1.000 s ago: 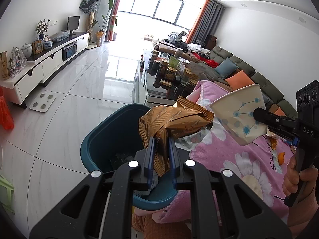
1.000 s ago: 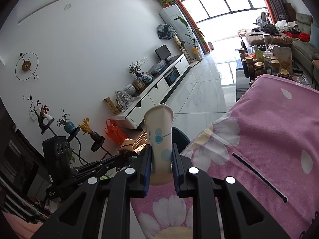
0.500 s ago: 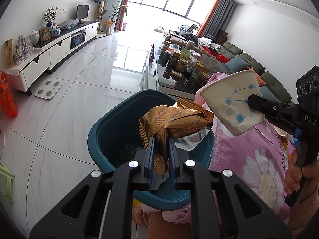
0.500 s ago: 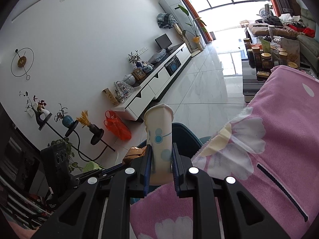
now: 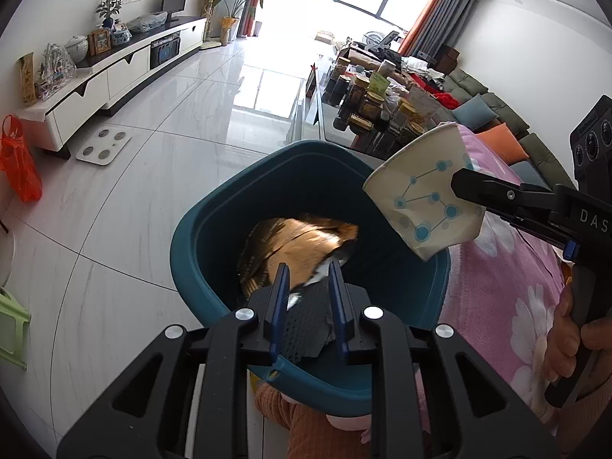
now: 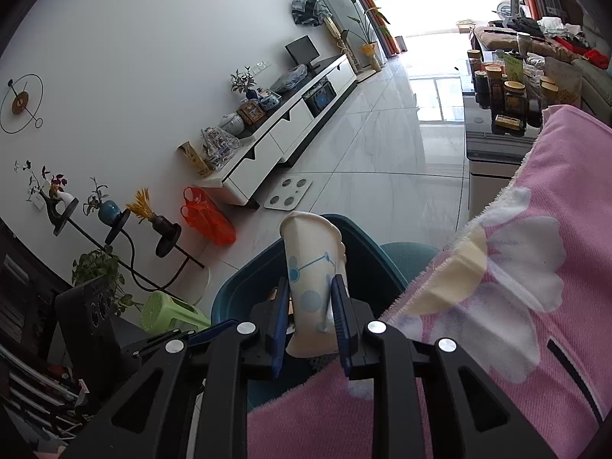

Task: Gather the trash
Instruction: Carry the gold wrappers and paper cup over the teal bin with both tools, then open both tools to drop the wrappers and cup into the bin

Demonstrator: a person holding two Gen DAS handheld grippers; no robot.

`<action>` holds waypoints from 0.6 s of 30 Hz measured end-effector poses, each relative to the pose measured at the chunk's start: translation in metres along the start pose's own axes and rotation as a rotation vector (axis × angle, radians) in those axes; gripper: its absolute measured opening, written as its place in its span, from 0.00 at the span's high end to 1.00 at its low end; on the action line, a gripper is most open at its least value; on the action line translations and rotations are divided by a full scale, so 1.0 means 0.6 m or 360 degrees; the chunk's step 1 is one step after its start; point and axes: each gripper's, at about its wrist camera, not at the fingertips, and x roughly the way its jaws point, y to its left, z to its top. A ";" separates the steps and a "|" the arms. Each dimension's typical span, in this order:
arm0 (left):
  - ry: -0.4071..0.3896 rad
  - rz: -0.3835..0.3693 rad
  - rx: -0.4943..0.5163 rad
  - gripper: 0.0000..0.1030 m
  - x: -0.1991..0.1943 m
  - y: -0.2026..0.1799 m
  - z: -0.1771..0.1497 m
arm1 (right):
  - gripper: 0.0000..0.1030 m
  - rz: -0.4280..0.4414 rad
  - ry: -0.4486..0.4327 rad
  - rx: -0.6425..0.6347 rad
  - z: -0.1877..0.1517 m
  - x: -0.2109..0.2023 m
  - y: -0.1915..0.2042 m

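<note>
Trash first: from your left wrist view, the crinkled gold foil snack wrapper (image 5: 296, 246) is blurred inside the round teal plastic bin (image 5: 195, 252), just beyond your left gripper (image 5: 306, 281). Its 2 fingers have just been opening and stand a little apart, and the wrapper looks free of them. To the right, the squashed white paper cup with blue dots and lines (image 5: 424, 201) hangs over the bin's rim in your right gripper (image 5: 457, 183).

From your right wrist view, the right gripper's fingers (image 6: 281, 308) have just been opening too; the cup sits between them, but you cannot tell if they still press it. It is above the bin, beside the pink flowered blanket (image 6: 535, 267).
</note>
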 end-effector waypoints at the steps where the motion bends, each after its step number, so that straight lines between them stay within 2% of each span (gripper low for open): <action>1: 0.0009 0.0001 -0.0007 0.77 0.006 -0.002 -0.002 | 0.74 -0.0002 0.0003 0.0005 0.000 0.002 0.000; 7: 0.0020 -0.0009 -0.0013 0.75 0.016 -0.002 -0.007 | 0.72 0.0009 -0.0009 0.0020 -0.007 -0.011 -0.009; 15: -0.0103 -0.0077 0.0109 0.66 -0.018 -0.044 -0.005 | 0.67 0.0021 -0.0093 0.0001 -0.024 -0.077 -0.021; 18: -0.0152 -0.0149 0.0180 0.61 -0.037 -0.073 -0.003 | 0.65 -0.0004 -0.0147 -0.0037 -0.038 -0.115 -0.023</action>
